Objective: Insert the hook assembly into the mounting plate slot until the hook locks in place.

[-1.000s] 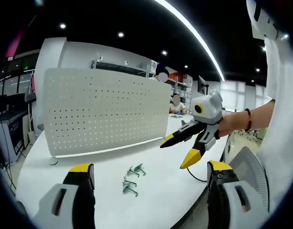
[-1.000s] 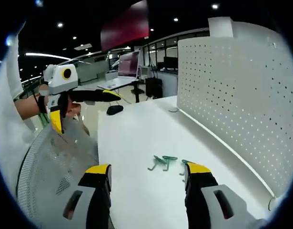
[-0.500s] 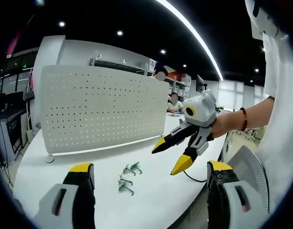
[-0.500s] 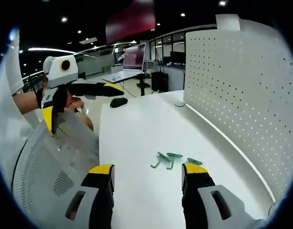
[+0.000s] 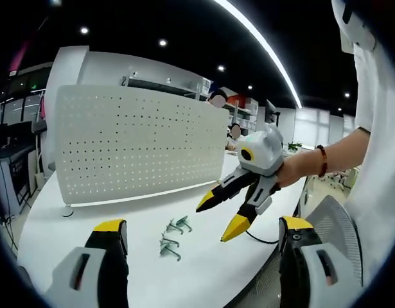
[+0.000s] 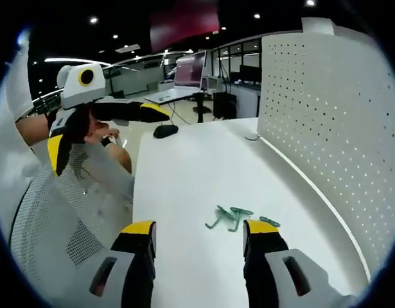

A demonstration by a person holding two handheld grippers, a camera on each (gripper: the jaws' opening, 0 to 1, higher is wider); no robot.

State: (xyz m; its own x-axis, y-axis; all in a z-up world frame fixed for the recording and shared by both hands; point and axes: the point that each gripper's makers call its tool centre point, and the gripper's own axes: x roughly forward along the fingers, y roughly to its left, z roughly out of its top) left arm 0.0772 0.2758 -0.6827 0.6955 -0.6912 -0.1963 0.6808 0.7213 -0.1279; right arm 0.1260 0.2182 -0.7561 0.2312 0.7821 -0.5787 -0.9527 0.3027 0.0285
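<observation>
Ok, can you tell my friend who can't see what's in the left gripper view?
The right claw, yellow-tipped and open, reaches in from the right above a white table, held by a person's hand. A few small green hooks lie on the table in front of a white pegboard panel, which stands upright. The left claw's own two jaws rise open at the bottom.

No text, label, brand, number or sign can be read in either view. The white perforated panel standing along the far edge of the surface carries only rows of holes, no lettering. The monitor on a desk in the background shows a bright screen, but whatever is on it is too small and blurred to read.
</observation>
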